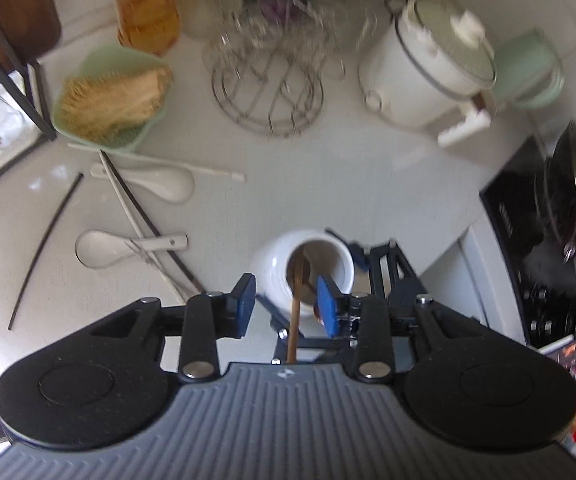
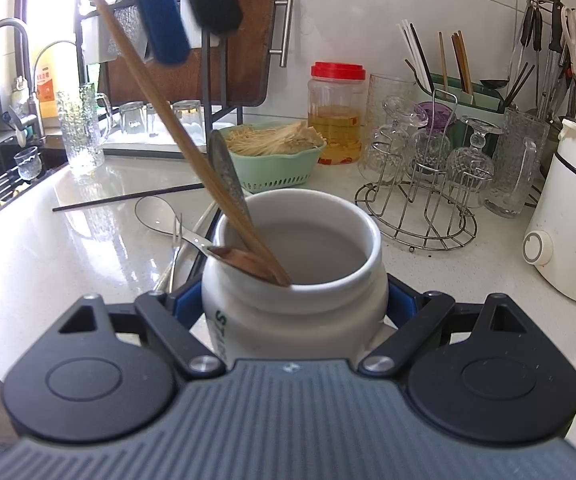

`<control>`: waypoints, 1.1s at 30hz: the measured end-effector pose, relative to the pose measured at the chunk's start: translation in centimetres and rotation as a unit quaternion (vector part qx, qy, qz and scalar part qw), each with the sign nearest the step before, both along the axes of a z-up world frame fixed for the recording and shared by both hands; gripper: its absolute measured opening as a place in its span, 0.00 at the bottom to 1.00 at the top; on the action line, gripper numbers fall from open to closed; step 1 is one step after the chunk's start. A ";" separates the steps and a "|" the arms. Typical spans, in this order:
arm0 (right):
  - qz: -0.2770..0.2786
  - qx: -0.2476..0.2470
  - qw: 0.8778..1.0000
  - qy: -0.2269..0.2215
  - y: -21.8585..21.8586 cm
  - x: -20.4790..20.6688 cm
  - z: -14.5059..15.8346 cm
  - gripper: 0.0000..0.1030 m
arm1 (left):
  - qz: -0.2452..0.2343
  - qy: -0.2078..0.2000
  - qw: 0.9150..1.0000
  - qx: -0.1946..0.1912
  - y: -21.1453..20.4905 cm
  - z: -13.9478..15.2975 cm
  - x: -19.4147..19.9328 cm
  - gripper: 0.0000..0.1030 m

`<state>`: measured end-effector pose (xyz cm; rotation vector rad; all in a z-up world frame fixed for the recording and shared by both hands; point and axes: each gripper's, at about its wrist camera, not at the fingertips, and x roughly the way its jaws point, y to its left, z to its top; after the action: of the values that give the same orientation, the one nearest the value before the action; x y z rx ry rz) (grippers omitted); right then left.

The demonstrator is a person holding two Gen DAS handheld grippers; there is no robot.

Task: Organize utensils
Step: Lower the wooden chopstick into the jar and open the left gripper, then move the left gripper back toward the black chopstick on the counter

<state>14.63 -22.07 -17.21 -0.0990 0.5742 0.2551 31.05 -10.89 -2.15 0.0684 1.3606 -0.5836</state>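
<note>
The step in hand looks like the drop-off of one utensil: a wooden chopstick (image 2: 192,140) leans in the white ceramic jar (image 2: 299,280), its lower end inside the mouth beside a metal spoon (image 2: 228,176), its upper end passing between the parted pads of the left tongs (image 1: 286,304), which stand open above the jar and do not press on the stick. The right tongs (image 2: 293,312) are clamped on the jar's body, steadying it on the white surface (image 2: 68,248). More utensils lie loose to the jar's left: two white ceramic spoons (image 1: 156,186), a black chopstick (image 1: 44,252), white chopsticks (image 1: 122,196) and a small fork (image 2: 176,240). The next move, as I judge it, calls for drawing the left tongs clear of the leaning stick without knocking it, then reaching for one of those pieces. The left view is blurred toward the glass rack (image 1: 268,92), the jar's bottom is hidden, and its lettering is cut off by the tongs.
</note>
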 end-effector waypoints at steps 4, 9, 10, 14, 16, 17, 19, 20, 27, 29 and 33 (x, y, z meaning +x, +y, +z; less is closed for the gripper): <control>0.001 0.000 1.000 0.002 0.0 0.1 0.0 0.89 | 0.024 -0.047 0.998 -0.014 1.8 0.9 -0.8 0.38; 0.000 0.000 1.000 0.003 0.0 0.2 0.0 0.89 | 0.069 -0.087 0.993 -0.034 4.6 1.3 -1.7 0.38; 0.001 0.000 1.000 0.003 0.0 0.2 0.0 0.89 | 0.074 -0.098 0.992 -0.032 5.1 1.4 -2.0 0.38; 0.001 0.000 1.000 0.004 0.0 0.2 0.0 0.89 | 0.097 -0.128 0.986 -0.034 7.3 1.6 -2.7 0.38; 0.000 0.000 1.000 0.005 0.0 0.2 0.0 0.89 | 0.104 -0.152 0.982 -0.026 8.1 1.7 -3.2 0.38; 0.000 0.001 1.000 0.005 0.0 0.2 0.0 0.89 | 0.110 -0.160 0.981 -0.026 8.6 1.7 -3.4 0.38; -0.001 0.000 1.000 0.007 0.0 0.3 0.0 0.89 | 0.127 -0.170 0.977 -0.030 9.5 1.5 -3.7 0.38; -0.002 0.001 1.000 0.009 0.0 0.3 0.1 0.89 | 0.133 -0.177 0.975 -0.030 9.9 1.4 -4.0 0.38; -0.006 0.001 1.000 0.018 0.1 0.6 0.2 0.88 | 0.190 -0.189 0.962 -0.048 12.7 -0.5 -4.8 0.38; -0.009 0.001 1.000 0.023 0.1 0.7 0.2 0.89 | 0.201 -0.188 0.960 -0.046 13.2 -1.4 -5.1 0.38; -0.017 0.000 0.999 0.029 0.3 0.9 0.3 0.89 | 0.220 -0.182 0.958 -0.039 13.8 -3.7 -5.8 0.42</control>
<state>15.54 -21.73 -16.94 -0.0823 0.6330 0.2256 25.25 2.87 -5.88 -0.1808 0.9497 -0.2310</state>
